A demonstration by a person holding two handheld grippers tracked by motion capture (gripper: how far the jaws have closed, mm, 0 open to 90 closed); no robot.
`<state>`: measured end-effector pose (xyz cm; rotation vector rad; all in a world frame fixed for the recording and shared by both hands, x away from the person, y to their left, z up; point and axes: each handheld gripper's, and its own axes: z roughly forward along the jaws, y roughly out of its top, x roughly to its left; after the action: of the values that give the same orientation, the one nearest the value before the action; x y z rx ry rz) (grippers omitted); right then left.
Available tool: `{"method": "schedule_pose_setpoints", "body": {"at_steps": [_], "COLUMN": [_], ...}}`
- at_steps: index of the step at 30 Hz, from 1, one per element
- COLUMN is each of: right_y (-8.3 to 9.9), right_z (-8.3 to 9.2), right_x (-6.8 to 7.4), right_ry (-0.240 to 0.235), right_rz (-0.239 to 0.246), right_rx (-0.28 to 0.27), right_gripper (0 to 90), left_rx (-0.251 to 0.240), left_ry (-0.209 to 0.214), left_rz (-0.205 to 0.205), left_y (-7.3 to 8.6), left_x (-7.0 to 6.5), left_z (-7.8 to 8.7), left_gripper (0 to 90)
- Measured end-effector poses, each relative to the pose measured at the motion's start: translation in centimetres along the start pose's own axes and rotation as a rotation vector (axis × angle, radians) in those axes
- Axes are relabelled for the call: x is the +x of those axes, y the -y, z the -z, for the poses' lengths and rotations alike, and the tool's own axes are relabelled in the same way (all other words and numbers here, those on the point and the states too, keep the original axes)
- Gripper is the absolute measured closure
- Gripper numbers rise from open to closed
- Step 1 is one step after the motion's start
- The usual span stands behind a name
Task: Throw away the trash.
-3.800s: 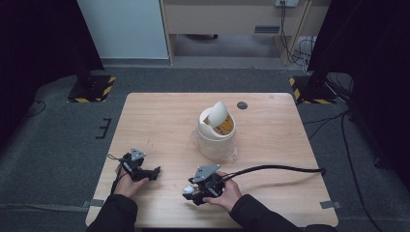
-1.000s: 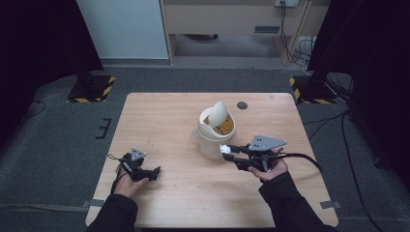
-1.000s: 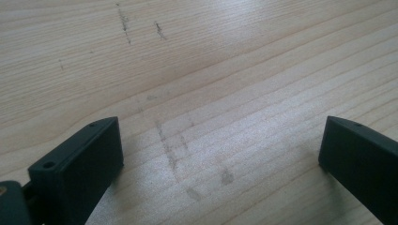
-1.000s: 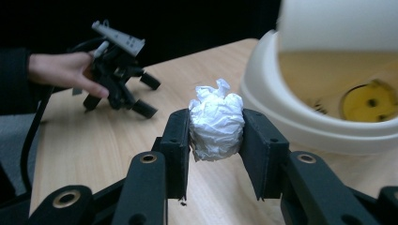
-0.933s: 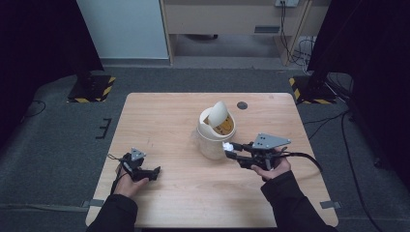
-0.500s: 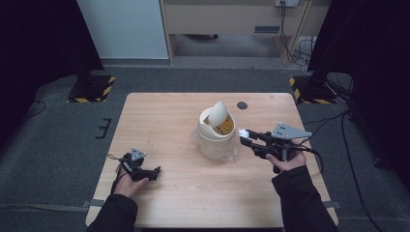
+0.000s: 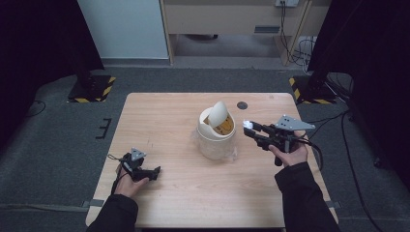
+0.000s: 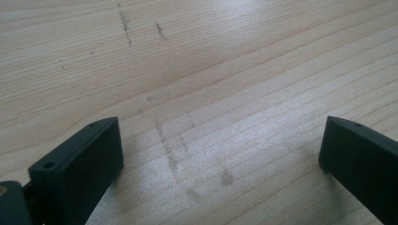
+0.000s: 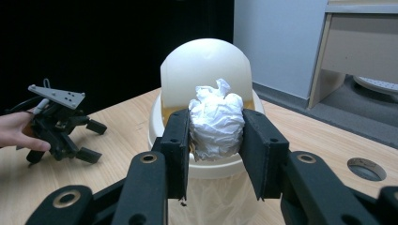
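Observation:
A cream bin (image 7: 217,137) with a tipped swing lid (image 7: 218,114) stands mid-table; in the right gripper view the bin (image 9: 206,161) rises just beyond the jaws. My right gripper (image 7: 249,129) hovers right of the bin, pointing at it, shut on a crumpled white paper ball (image 9: 216,121), which also shows as a white paper ball (image 7: 248,124) at the jaw tips. My left gripper (image 7: 155,172) rests on the table at the front left, open with nothing between its fingers (image 8: 84,159). That left gripper (image 9: 89,140) also appears far off in the right gripper view.
The wooden table (image 7: 164,116) has a round cable hole (image 7: 242,105) behind the bin. A clear bag liner (image 7: 231,152) hangs out below the bin's rim. The right gripper's cable (image 7: 319,154) trails off to the right edge. Dark floor surrounds the table.
My right gripper carried the paper ball from the table's front middle up and around to the right side of the bin. The left gripper stayed still.

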<state>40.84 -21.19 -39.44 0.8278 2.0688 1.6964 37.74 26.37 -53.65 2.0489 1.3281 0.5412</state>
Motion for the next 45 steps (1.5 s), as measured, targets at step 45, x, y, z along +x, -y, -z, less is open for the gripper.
{"method": "schedule_pose_setpoints", "body": {"at_steps": [45], "right_y": [1.3], "right_z": [-7.8], "right_x": [-1.0], "right_ry": [-0.016], "right_rz": [0.001], "right_rx": [0.171], "right_gripper": [62.3], "left_rx": [0.0], "left_ry": [-0.004], "left_rz": [0.003], "left_y": [0.0], "left_x": [0.0], "left_z": [0.0], "left_gripper": [0.0]}}
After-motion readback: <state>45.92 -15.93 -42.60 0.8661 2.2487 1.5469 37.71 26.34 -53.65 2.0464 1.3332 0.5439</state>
